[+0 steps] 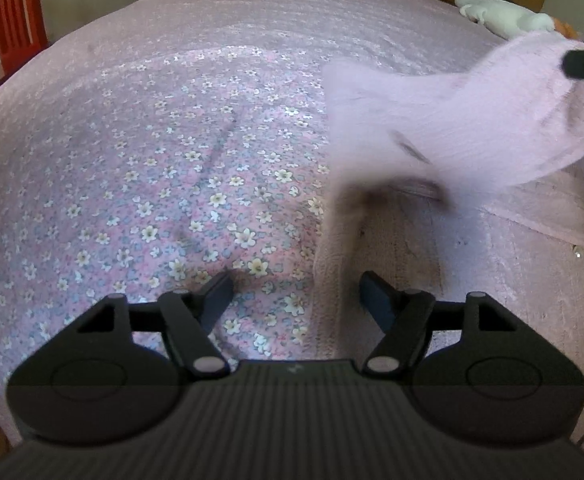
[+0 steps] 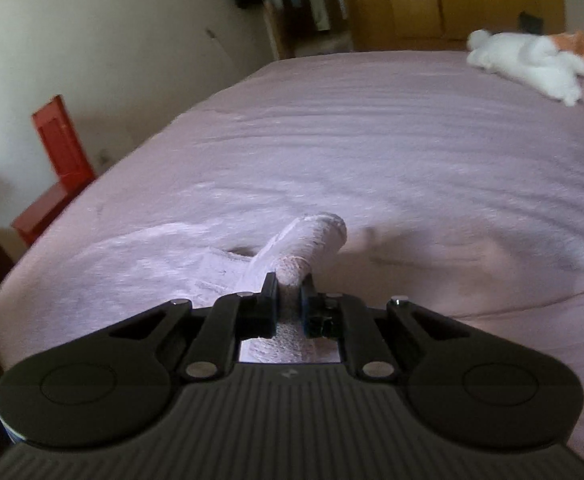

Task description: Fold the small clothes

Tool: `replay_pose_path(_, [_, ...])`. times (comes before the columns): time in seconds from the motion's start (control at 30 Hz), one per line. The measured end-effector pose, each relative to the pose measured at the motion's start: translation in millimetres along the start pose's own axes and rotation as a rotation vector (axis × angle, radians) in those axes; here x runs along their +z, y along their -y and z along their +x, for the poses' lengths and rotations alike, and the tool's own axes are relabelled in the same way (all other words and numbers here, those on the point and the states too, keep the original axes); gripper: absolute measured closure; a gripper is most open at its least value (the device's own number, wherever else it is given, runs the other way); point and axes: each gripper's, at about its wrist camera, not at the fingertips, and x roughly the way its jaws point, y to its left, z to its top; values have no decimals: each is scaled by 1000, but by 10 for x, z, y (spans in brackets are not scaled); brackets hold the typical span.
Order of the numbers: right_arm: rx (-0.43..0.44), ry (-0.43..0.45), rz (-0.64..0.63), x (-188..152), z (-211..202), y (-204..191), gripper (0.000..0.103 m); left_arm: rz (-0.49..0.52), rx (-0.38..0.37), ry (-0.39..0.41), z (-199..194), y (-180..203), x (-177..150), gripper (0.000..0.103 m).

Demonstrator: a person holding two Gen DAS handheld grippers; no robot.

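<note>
The bed (image 1: 219,32) fills the room in front of me, spread with a pale mauve cover and, over its near part, a flowered cloth (image 1: 179,184); a red chair (image 1: 15,20) stands off its far corner and a white soft toy (image 2: 532,62) lies well away toward the head. The thing being folded is a fuzzy lilac sweater (image 1: 472,120), lying on the right of the flowered cloth with one part lifted off the bed. It looks light and very soft, limp enough to sag wherever it isn't held, and fluffy rather than slick, so I'd judge a pinch will bite well but the knit will stretch and drag if pulled hard. A cuff, a hem or a shoulder seam seems the safest place to take it, where the fabric is doubled. The right gripper (image 2: 289,292) is clenched on a rolled bit of it, probably a sleeve end, which pokes out beyond the fingers. The left gripper (image 1: 296,292) hangs low over the sweater's near edge with its jaws spread wide and nothing between them. Much is hard to read: the raised part is smeared with motion blur, so I can't tell sleeve from body there; the sweater's right side runs out of the left camera's picture; and a few small pearly beads (image 1: 580,252) show near that edge, though what they are sewn to is unclear.
</note>
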Motion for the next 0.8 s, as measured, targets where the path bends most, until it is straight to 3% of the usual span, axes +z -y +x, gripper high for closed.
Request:
replay_pose_path(0.27, [-118, -121, 83, -310, 398, 638, 88, 39, 18, 9, 14, 59, -30, 23])
replay_pose_path(0.3, [-128, -139, 100, -359, 450, 699, 82, 42, 21, 8, 14, 66, -29, 23])
replay_pose_path(0.37, [-151, -178, 123, -446, 520, 812, 58, 42, 23, 7, 21, 70, -20, 22])
replay_pose_path(0.47, [-157, -183, 141, -505, 455, 861, 46, 41, 21, 7, 20, 68, -21, 22])
replay_pose_path(0.63, [-167, -91, 44, -482, 71, 556, 29, 37, 29, 8, 11, 83, -23, 22])
replay_pose_path(0.8, [-45, -118, -65, -530, 53, 119, 25, 25, 37, 6, -12, 92, -25, 22])
